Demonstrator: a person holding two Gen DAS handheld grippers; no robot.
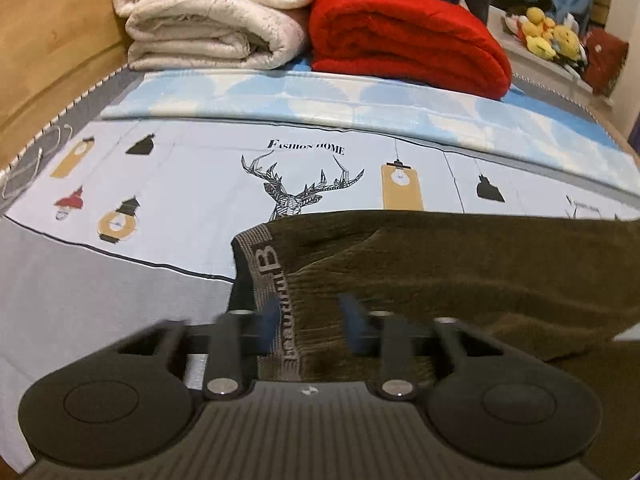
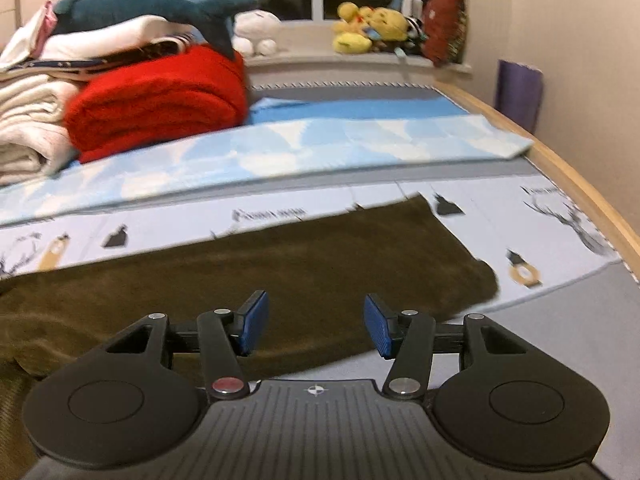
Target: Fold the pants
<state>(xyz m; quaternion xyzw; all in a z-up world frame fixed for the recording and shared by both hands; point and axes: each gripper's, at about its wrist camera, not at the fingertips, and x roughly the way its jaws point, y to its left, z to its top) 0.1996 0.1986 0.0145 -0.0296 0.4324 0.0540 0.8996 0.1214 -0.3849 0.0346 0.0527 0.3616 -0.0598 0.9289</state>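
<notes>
Olive-brown pants (image 1: 460,264) lie across the patterned bed sheet (image 1: 192,184); their grey waistband (image 1: 276,276), with lettering on it, runs toward the camera. My left gripper (image 1: 310,320) has its blurred blue pads (image 1: 271,322) close on either side of the waistband, with fabric filling the gap. In the right wrist view the pants' leg (image 2: 320,256) stretches to a hem at the right. My right gripper (image 2: 316,322) hovers over the leg's near edge, open, with nothing between its blue pads (image 2: 378,326).
A folded red blanket (image 1: 408,36) and a cream blanket (image 1: 212,16) are stacked at the far side of the bed. A light blue folded cover (image 2: 320,144) lies behind the pants. Plush toys (image 2: 372,26) sit on the windowsill. The wooden bed frame (image 2: 580,184) curves along the right.
</notes>
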